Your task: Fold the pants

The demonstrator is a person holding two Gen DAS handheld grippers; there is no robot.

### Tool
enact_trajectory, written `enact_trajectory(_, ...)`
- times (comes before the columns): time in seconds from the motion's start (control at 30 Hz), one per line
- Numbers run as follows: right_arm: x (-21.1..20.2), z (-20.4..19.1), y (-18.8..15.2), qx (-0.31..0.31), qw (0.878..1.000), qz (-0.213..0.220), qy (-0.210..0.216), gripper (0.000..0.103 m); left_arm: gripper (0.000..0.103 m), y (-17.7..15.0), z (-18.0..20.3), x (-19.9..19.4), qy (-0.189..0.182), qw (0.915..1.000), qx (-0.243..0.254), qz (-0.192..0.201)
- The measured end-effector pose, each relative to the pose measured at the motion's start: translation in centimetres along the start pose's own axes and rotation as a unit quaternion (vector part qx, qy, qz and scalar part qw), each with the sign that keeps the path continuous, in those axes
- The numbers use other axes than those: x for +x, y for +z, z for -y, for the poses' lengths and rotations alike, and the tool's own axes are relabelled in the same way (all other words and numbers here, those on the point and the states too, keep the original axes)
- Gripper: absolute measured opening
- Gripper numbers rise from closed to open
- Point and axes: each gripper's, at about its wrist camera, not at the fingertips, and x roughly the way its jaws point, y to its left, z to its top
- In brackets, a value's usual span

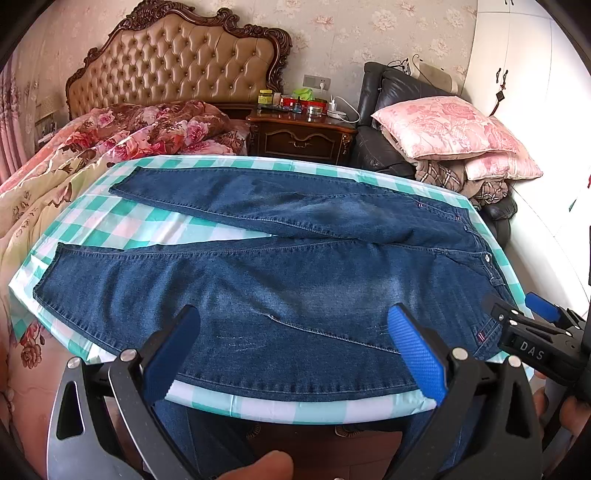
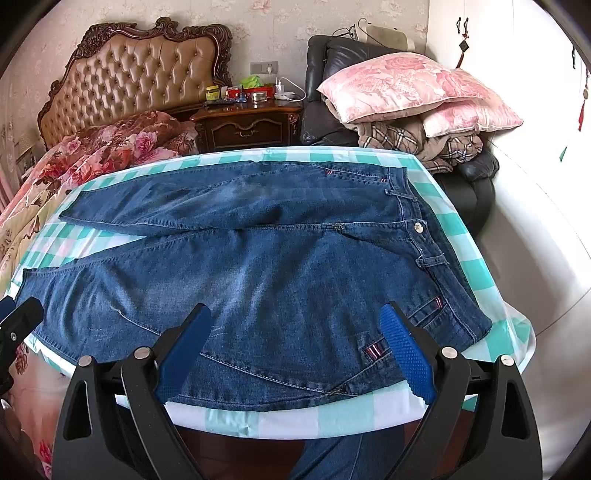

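Here your left gripper (image 1: 295, 354) and right gripper (image 2: 295, 350) both hover spread wide, holding nothing, at frame bottom above the pants (image 1: 280, 266) lying flat across the table (image 1: 110, 225).

This is a bedroom in a home. A bed (image 1: 74, 155) with a tufted, carved headboard (image 1: 177, 62) and floral bedding stands against flowered wallpaper (image 1: 369, 33), and beside it is a dark wooden nightstand (image 1: 301, 138) crowded with jars and small items. A black armchair (image 1: 380, 122) piled with pink pillows (image 1: 447, 127) and a plaid blanket (image 1: 443, 175) sits next to a white wardrobe (image 1: 524, 74).
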Motion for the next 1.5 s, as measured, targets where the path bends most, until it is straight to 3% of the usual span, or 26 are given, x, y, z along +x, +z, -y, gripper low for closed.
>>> enact_trajectory(1.5, 0.22, 0.18, -0.24, -0.002, 1.0, -0.002, -0.004, 0.089, 0.102, -0.09, -0.04, 0.05, -0.001, 1.0, -0.001, -0.001)
